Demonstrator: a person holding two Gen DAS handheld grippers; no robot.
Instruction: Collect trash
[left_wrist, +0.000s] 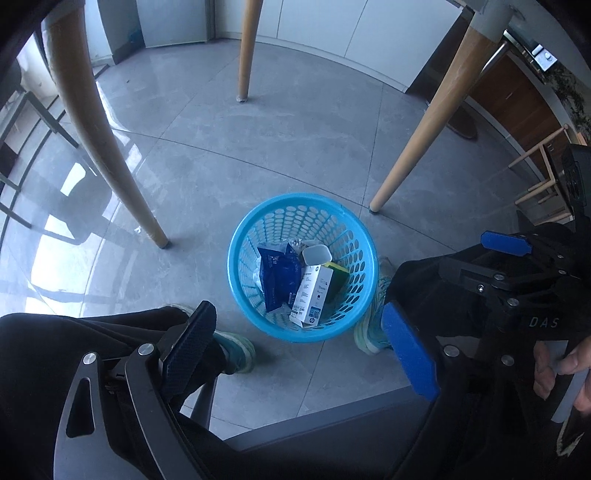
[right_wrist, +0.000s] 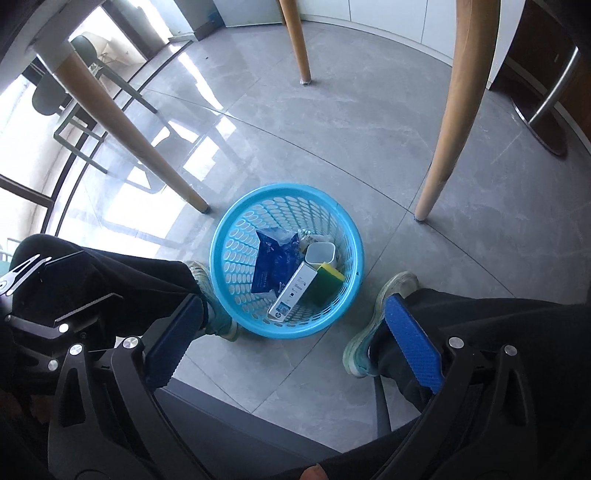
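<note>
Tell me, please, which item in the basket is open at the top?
The white cup, upright with its mouth open; the white box, blue packet and sponge are closed.

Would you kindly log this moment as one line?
left gripper: open, empty | right gripper: open, empty | blue basket: holds trash, on floor

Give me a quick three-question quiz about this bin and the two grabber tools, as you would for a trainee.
1. True or false: the blue basket lies tipped on its side.
2. What touches the white box on its right: A) the sponge, B) a bottle, C) a can?
3. Is anything held by the left gripper or the right gripper?

Key:
1. False; it stands upright on the floor.
2. A.
3. No; both are open and empty.
</note>
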